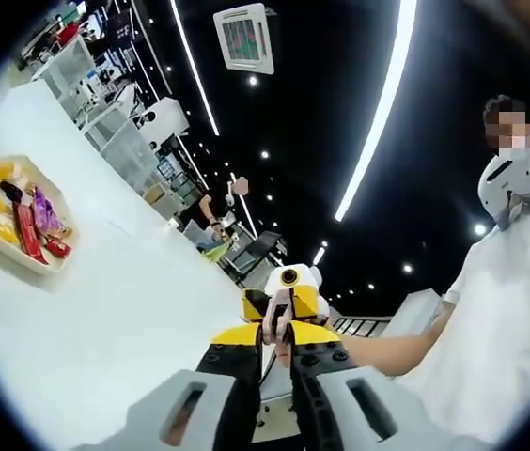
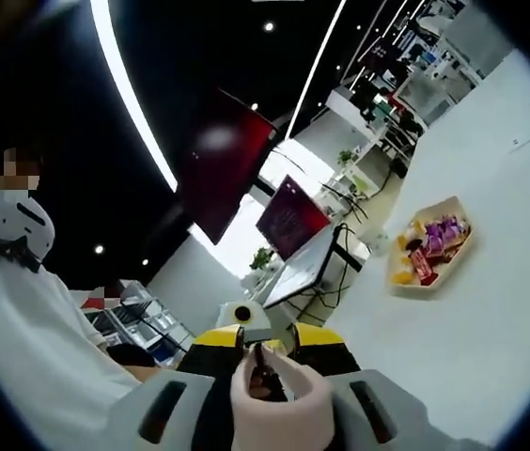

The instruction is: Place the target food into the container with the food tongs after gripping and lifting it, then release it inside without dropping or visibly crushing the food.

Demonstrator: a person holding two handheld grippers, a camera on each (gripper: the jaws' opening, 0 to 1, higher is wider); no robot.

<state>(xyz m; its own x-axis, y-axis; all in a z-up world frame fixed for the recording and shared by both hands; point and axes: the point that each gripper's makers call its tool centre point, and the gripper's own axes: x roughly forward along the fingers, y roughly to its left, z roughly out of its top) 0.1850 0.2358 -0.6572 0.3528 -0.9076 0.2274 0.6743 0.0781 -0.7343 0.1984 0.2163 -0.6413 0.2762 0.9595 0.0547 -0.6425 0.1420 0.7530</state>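
left hand-held gripper (image 1: pixel 277 371) jaws nearly closed, empty; right hand-held gripper (image 2: pixel 263 385) aperture hidden by a hand (image 2: pixel 277 404).

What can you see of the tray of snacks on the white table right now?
The shallow cream-coloured tray is roughly rectangular with flared walls and looks like thin plastic or card. It rests flat on the white table, apart from both hand-held grippers. Inside lie packaged snacks: a red wrapper, a purple wrapper and yellow pieces. The right gripper view shows the same tray with its wrappers piled loosely; nothing touches it but the table.
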